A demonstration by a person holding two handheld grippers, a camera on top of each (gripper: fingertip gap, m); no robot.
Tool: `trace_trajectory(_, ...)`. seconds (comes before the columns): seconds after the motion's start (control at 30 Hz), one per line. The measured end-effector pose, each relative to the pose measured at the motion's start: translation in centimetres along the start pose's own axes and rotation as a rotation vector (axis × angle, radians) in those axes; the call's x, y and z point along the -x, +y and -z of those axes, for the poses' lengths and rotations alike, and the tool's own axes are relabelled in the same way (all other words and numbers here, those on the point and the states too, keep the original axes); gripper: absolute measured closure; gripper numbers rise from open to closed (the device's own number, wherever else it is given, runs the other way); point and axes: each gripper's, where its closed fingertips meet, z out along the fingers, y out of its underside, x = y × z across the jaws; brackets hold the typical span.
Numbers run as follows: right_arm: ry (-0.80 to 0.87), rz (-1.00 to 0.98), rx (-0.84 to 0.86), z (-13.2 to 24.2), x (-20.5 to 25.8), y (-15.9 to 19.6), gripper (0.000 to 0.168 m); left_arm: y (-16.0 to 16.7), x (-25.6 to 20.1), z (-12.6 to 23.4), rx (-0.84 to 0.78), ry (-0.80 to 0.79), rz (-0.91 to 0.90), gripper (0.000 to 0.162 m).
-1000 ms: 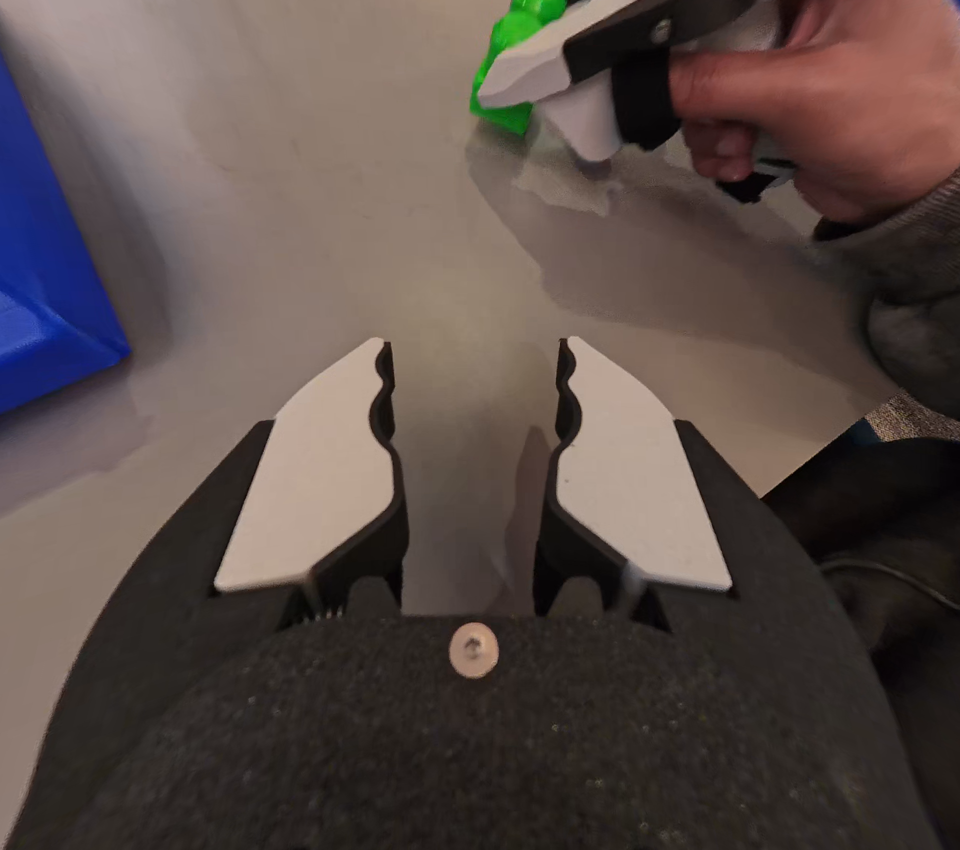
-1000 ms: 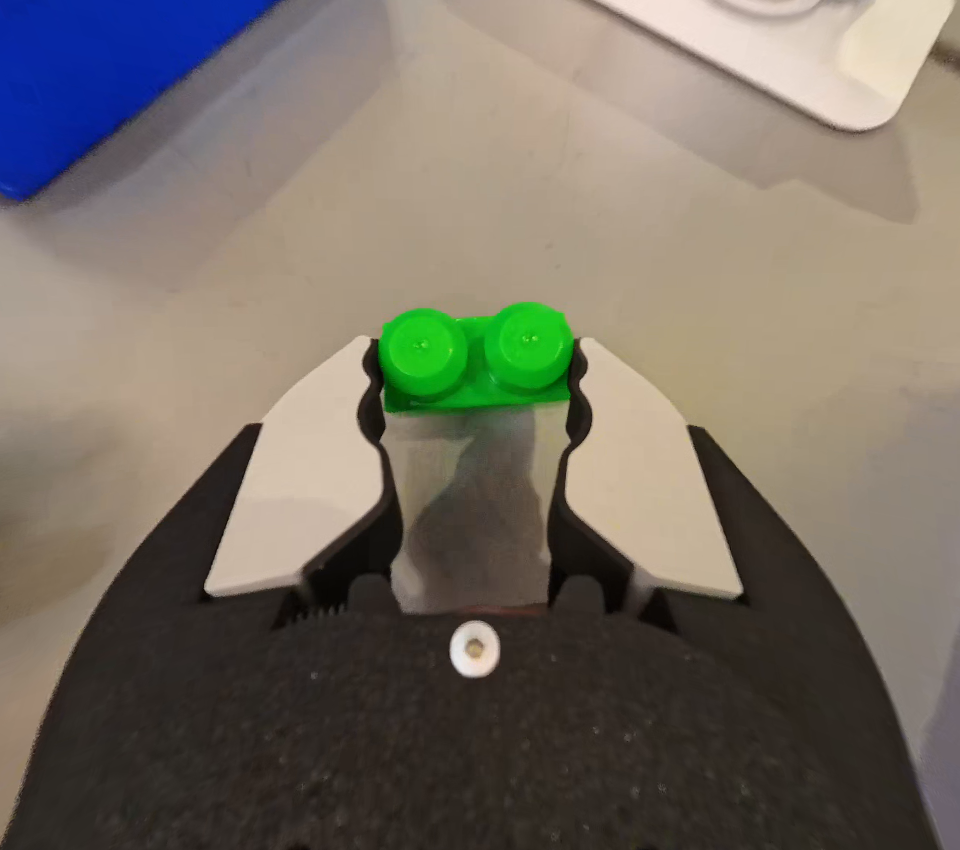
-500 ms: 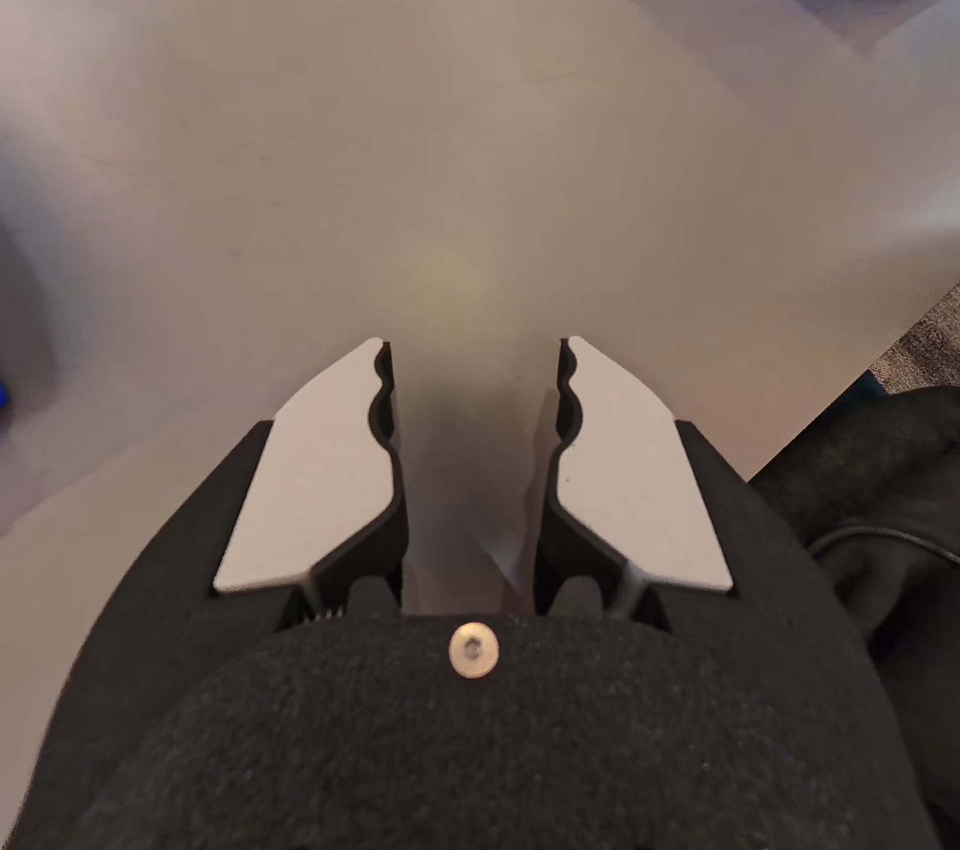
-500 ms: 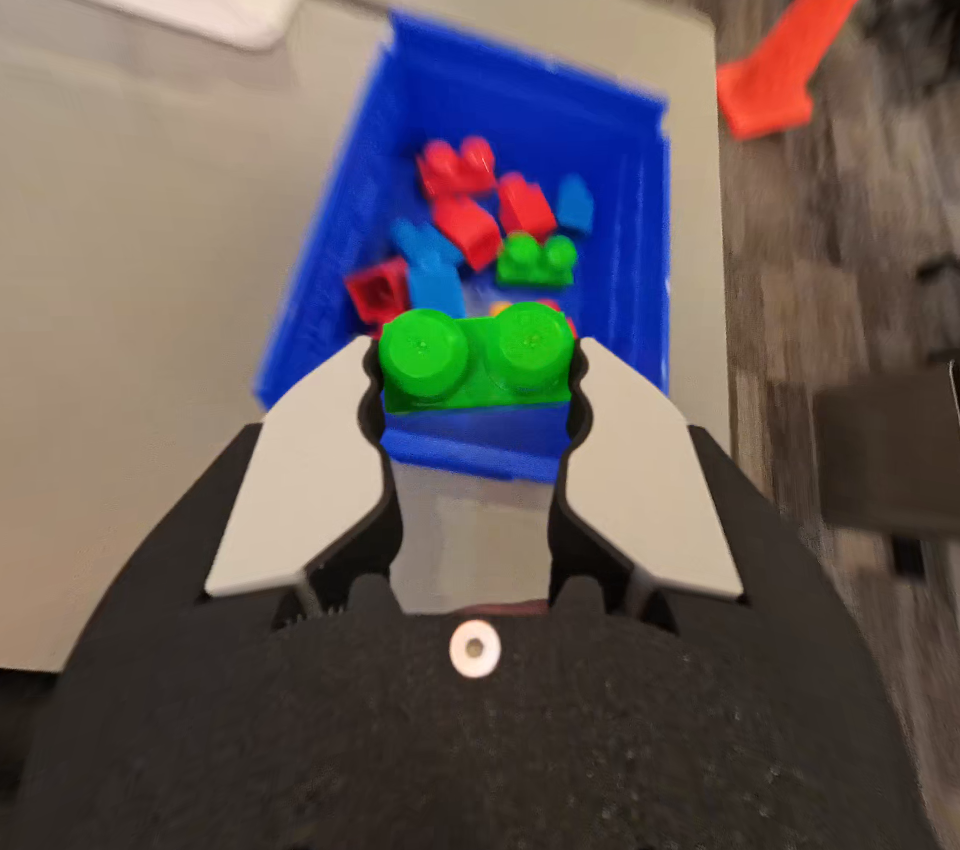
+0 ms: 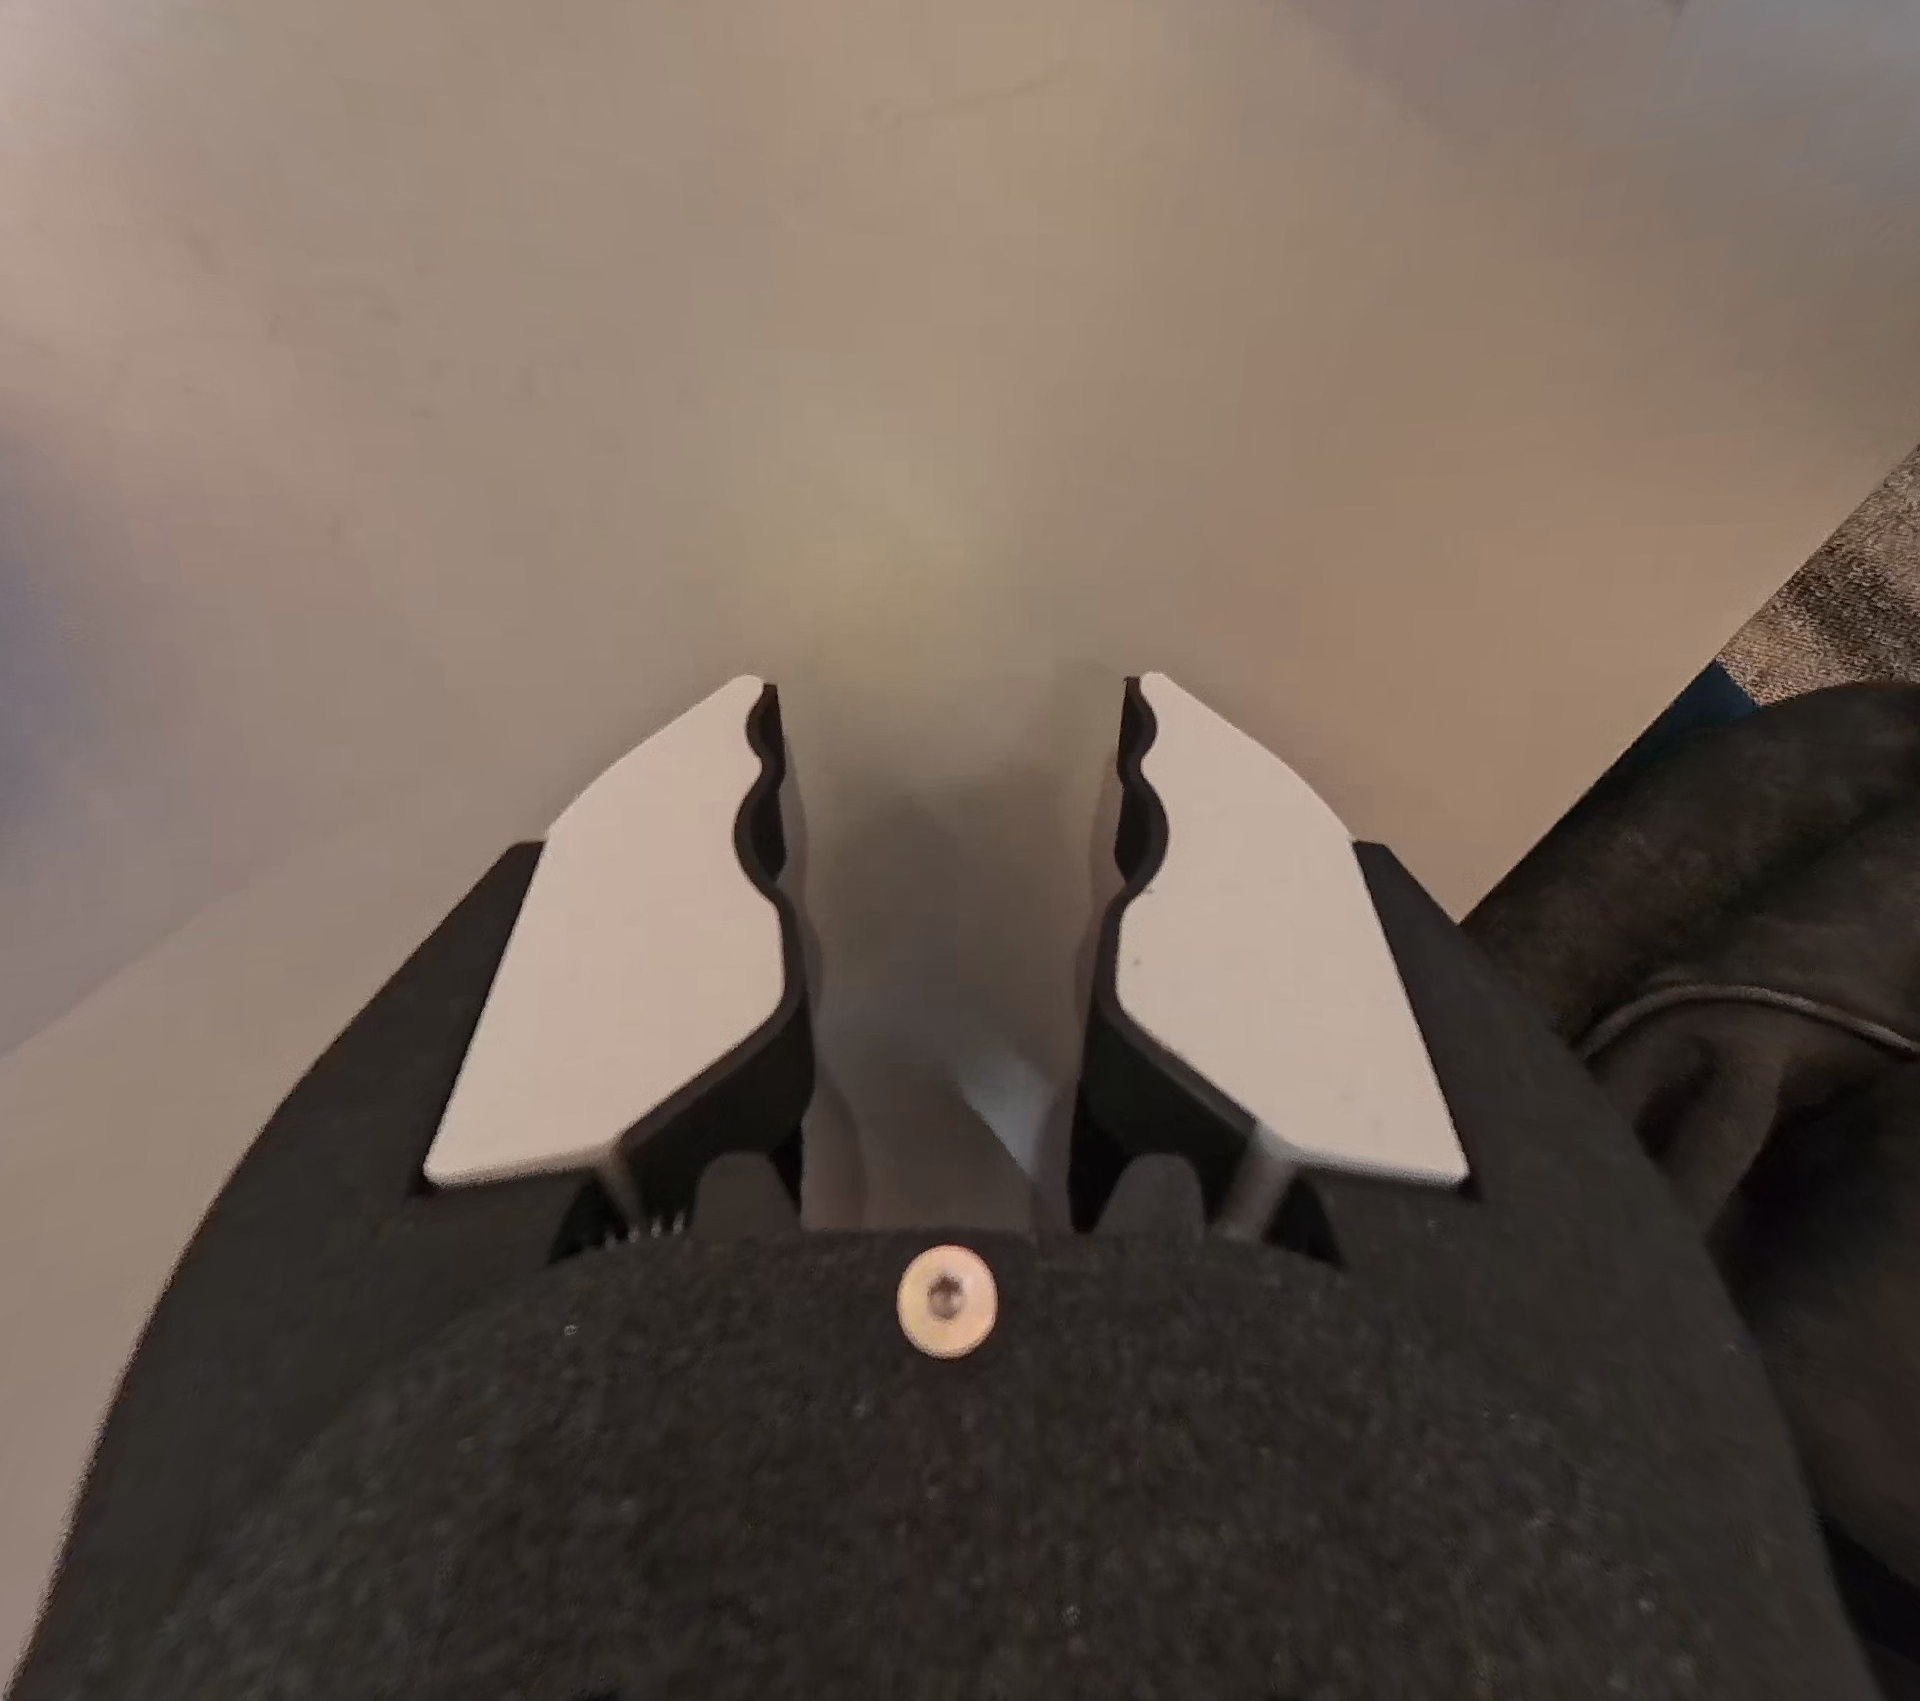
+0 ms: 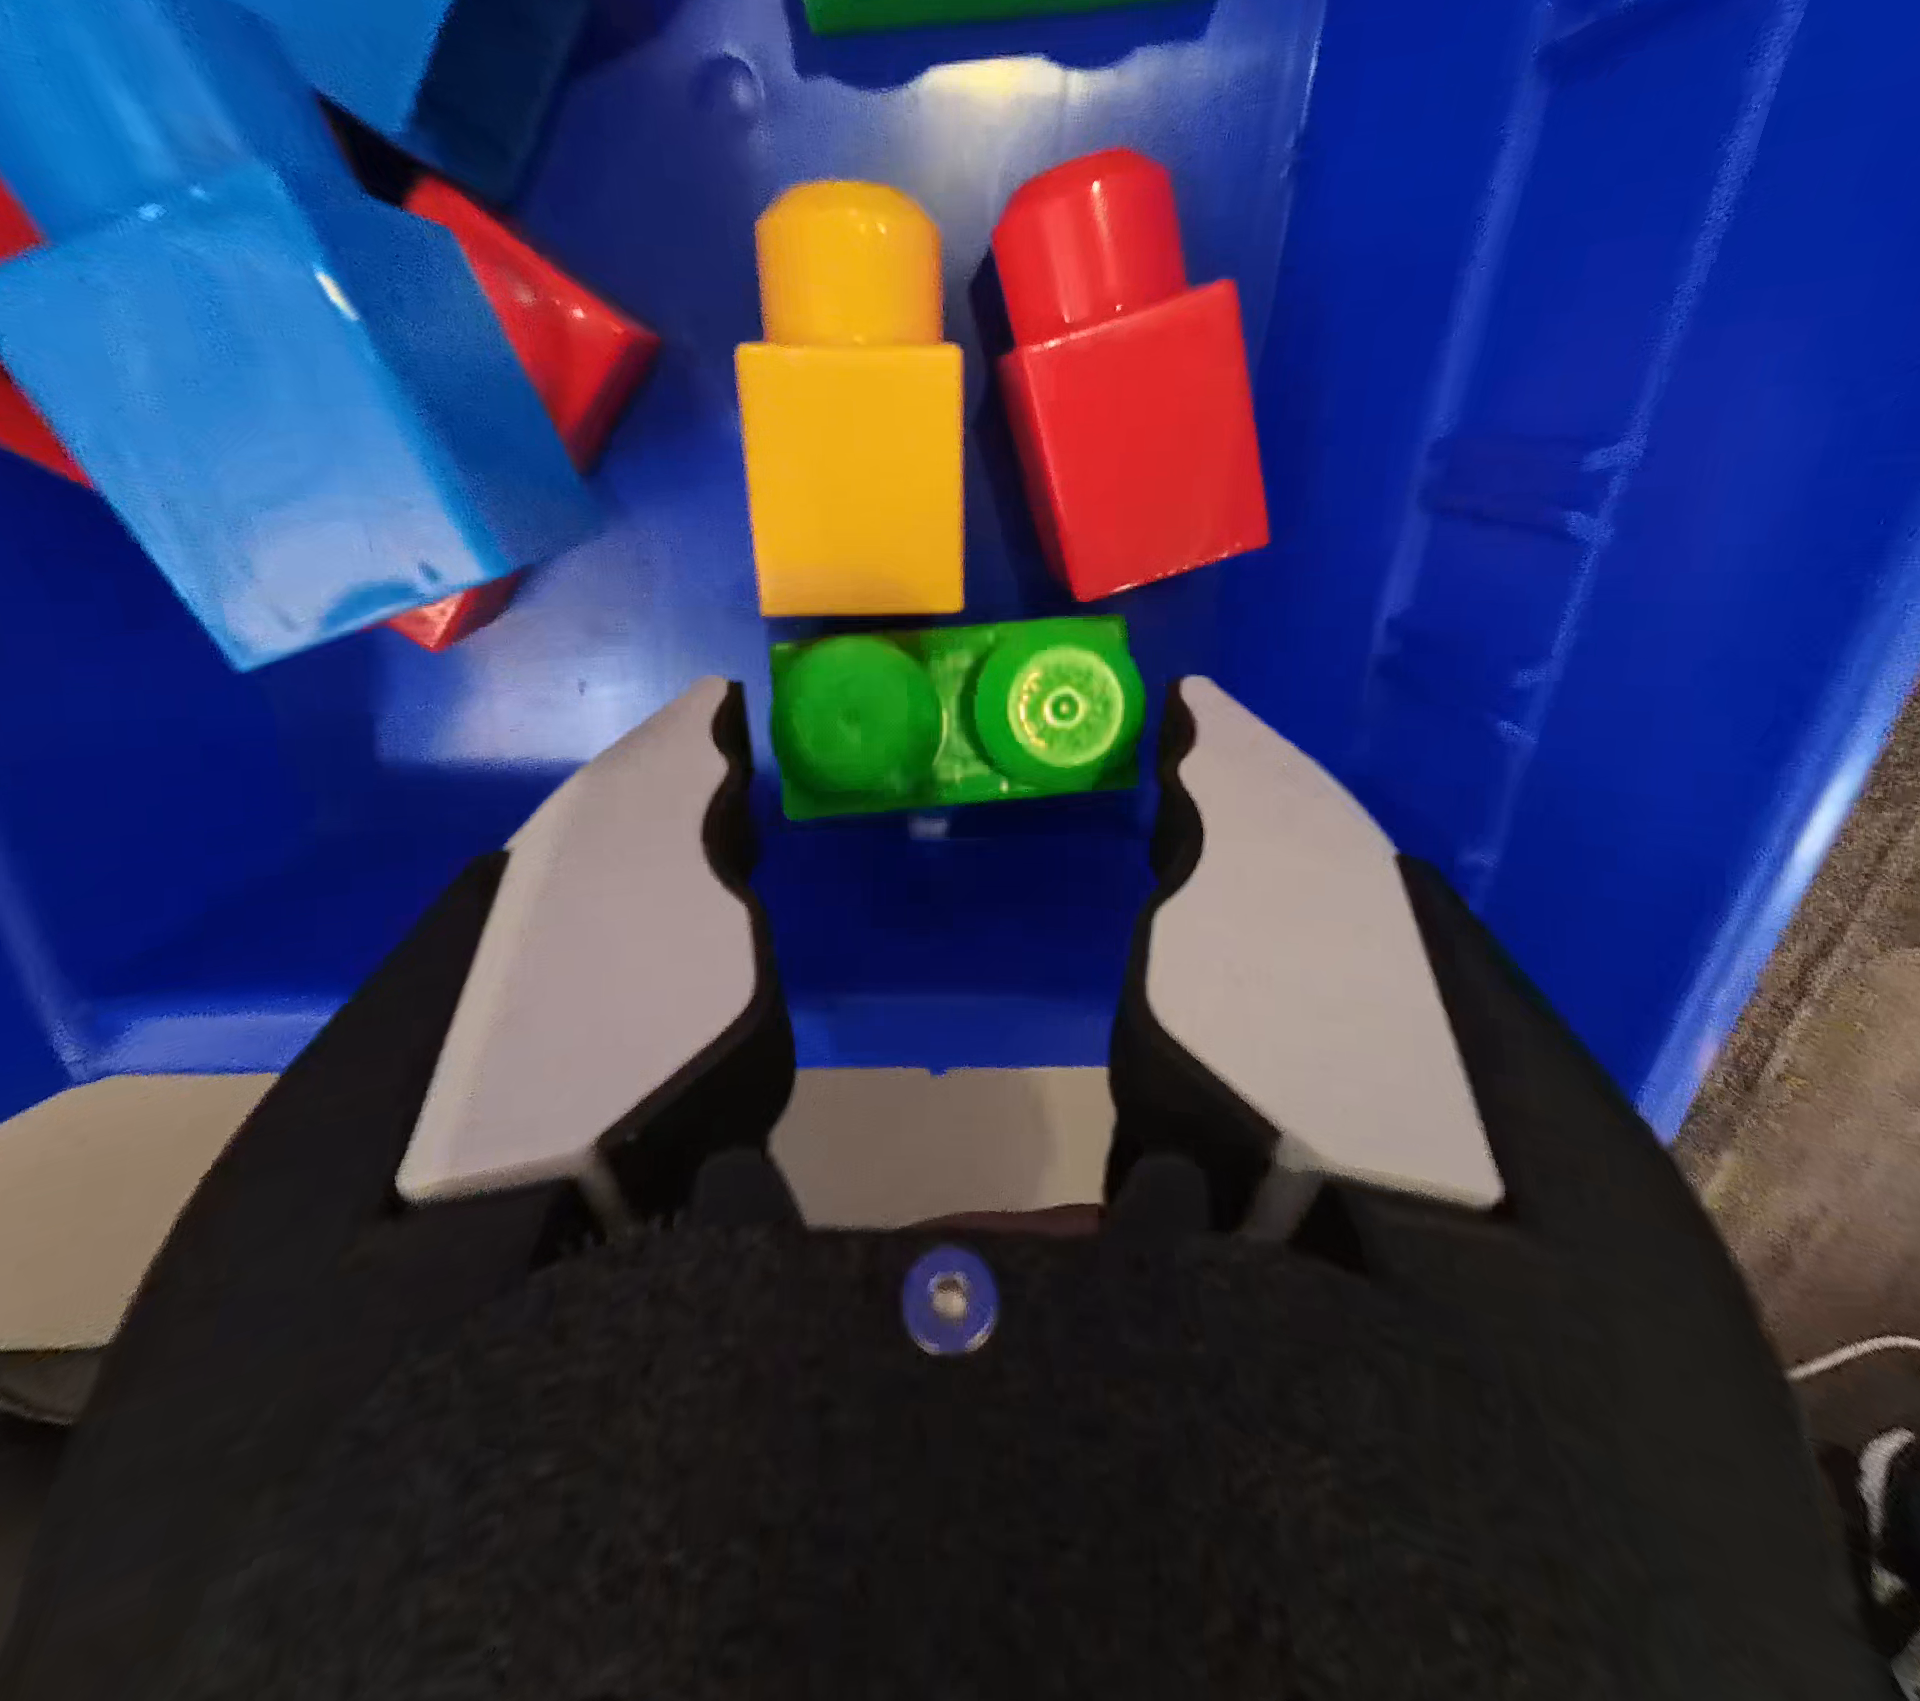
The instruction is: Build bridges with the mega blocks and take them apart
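The right claw (image 6: 951, 706) has just let go: its jaws stand apart, and the green block (image 6: 951, 721) it gripped now lies between its tips in the blue bin (image 6: 1558, 425), just below a yellow block (image 6: 854, 477). Teardown looks nearly finished. The left claw (image 5: 951, 716) hangs open over the bare counter (image 5: 727, 249).

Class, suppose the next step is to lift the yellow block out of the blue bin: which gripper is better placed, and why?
The right gripper: it hangs open inside the blue bin, near the yellow block. The left gripper is open over bare table, no blocks in view.

Grey table (image 5: 727, 301), patterned carpet (image 6: 1808, 1028), dark garment (image 5: 1714, 976).
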Motion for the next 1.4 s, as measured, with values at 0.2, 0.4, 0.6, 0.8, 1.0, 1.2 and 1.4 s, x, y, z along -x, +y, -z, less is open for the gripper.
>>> trace_trajectory(0.2,0.208,0.158,-0.465,8.4,4.3,-2.4,0.1,0.4,0.8,0.7,-0.01,0.005,0.045,0.1)
trace_trajectory(0.4,0.248,0.327,-0.77,12.5,14.8,-0.1,0.113,0.2,0.8,0.6,-0.011,-0.006,0.033,0.1)
trace_trajectory(0.6,-0.137,0.399,-0.899,9.9,25.3,2.6,0.113,0.2,0.6,0.1,0.003,-0.012,0.004,0.1)
trace_trajectory(0.8,-0.293,0.462,-1.008,8.0,28.9,5.2,0.114,0.4,1.5,-0.1,0.008,-0.029,0.014,0.1)
trace_trajectory(1.0,-0.326,0.481,-1.018,7.7,29.5,5.6,0.117,-1.5,3.8,2.7,-0.016,-0.044,0.02,0.099)
trace_trajectory(1.2,-0.418,0.45,-0.992,7.4,29.5,5.4,0.119,-5.5,15.0,9.6,0.177,-0.158,-0.327,0.106)
trace_trajectory(1.4,-0.512,0.409,-0.94,6.9,29.5,4.9,0.12,-8.9,26.9,7.4,0.336,-0.027,-0.54,0.114)
